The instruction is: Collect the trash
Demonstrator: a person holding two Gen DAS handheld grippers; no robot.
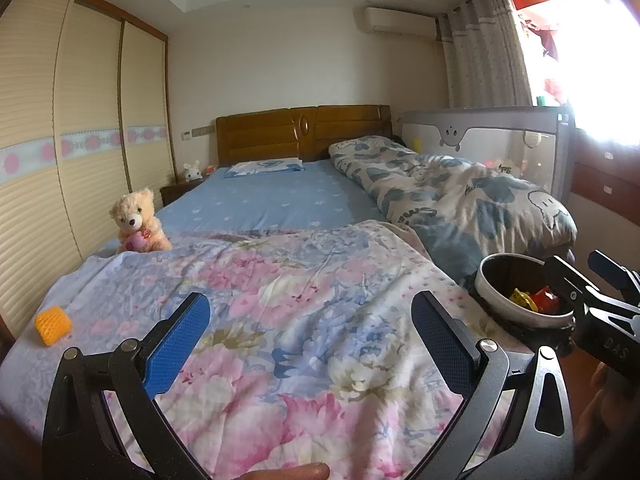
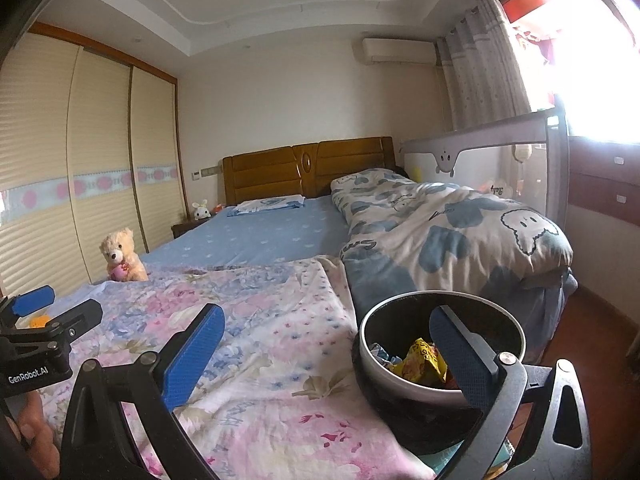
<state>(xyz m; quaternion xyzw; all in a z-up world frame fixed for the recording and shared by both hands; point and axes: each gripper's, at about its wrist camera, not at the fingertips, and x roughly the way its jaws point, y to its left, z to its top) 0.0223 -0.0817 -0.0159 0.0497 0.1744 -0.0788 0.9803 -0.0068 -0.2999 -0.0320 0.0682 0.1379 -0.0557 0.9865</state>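
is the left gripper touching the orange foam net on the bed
Apart. The left wrist view shows the open left gripper with bare flowered quilt between its finger and the orange foam net.

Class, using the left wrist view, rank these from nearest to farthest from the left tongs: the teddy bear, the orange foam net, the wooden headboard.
1. Orange foam net, on the floral quilt, to the left of the left tongs.
2. Teddy bear, farther back at the bed's left edge.
3. Wooden headboard, against the far wall.
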